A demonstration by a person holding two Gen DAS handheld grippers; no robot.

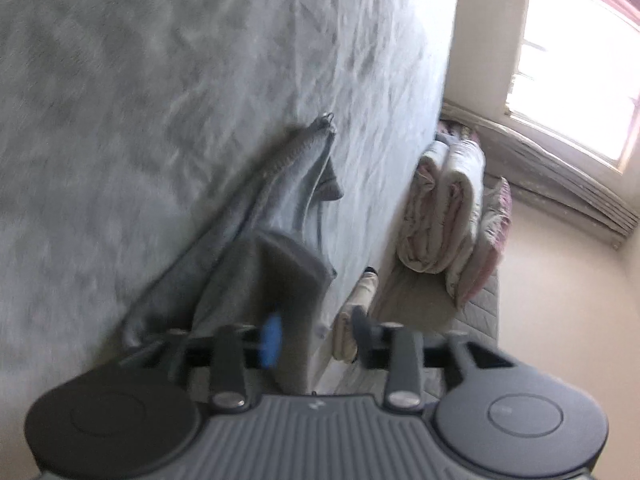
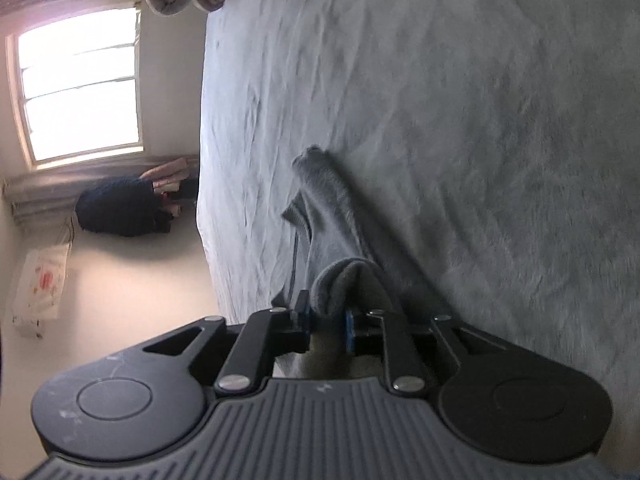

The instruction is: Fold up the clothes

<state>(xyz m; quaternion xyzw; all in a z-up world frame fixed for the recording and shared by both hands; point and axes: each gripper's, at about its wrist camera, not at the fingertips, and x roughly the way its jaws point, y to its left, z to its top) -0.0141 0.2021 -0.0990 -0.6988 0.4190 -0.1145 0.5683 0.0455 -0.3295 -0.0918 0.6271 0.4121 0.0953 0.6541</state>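
garment: a grey knit piece with a zip (image 1: 280, 208) lies stretched along the grey bed (image 1: 140, 100), bunched lengthwise into a narrow band, not flat.
where it is: on the bed sheet, near the side edge of the mattress in both views, its far end resting on the sheet and its near end lifted toward the tools.
why it is held so: each near end seems taken up by one tool, probably so the cloth can be drawn taut and laid over itself; that is my reading, not something shown.
right gripper (image 2: 328, 326): fingers drawn in on a rolled grey hem (image 2: 340, 284), which bulges out between the blue pads; clamped on the garment.
left gripper (image 1: 316, 340): fingers (image 1: 271, 340) stand apart with a clear gap; a dark grey fold (image 1: 288, 280) sits just beyond and between them, and blur hides whether anything touches.
pose, right: rolled onto its side, so the bed (image 2: 440, 100) rises like a wall, pointing along the garment's length.
pose, left: rolled the other way, also pointing along the cloth, low and close to the sheet.
surroundings: folded quilts (image 1: 448, 208) stacked beyond the mattress edge, a bright window (image 2: 80, 88) behind, a dark bundle (image 2: 116, 208) on the floor.
fold progress: looks early; no neat fold shows yet.
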